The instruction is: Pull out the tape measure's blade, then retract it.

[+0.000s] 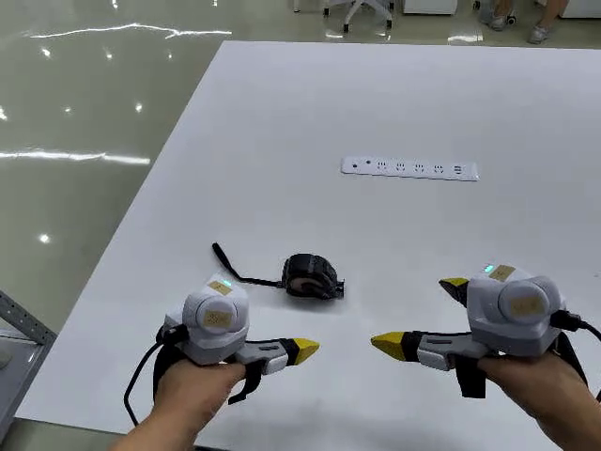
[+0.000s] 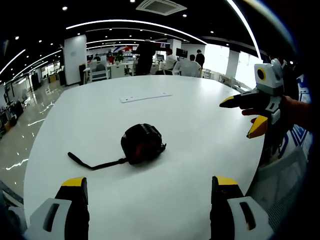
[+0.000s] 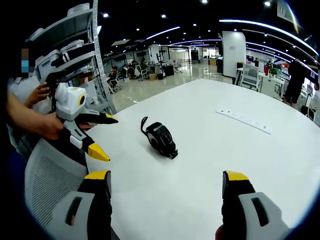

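Black hard-cased tape measure (image 1: 310,276), twelve o'clock of left gripper (image 2: 150,182) and right gripper (image 3: 166,175), jaws apart: likely dense, rigid; clamp its case.

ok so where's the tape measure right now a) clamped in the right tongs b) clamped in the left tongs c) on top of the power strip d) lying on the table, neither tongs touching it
d: the tape measure lies on the white table, and the left tongs and right tongs are both open, short of it.
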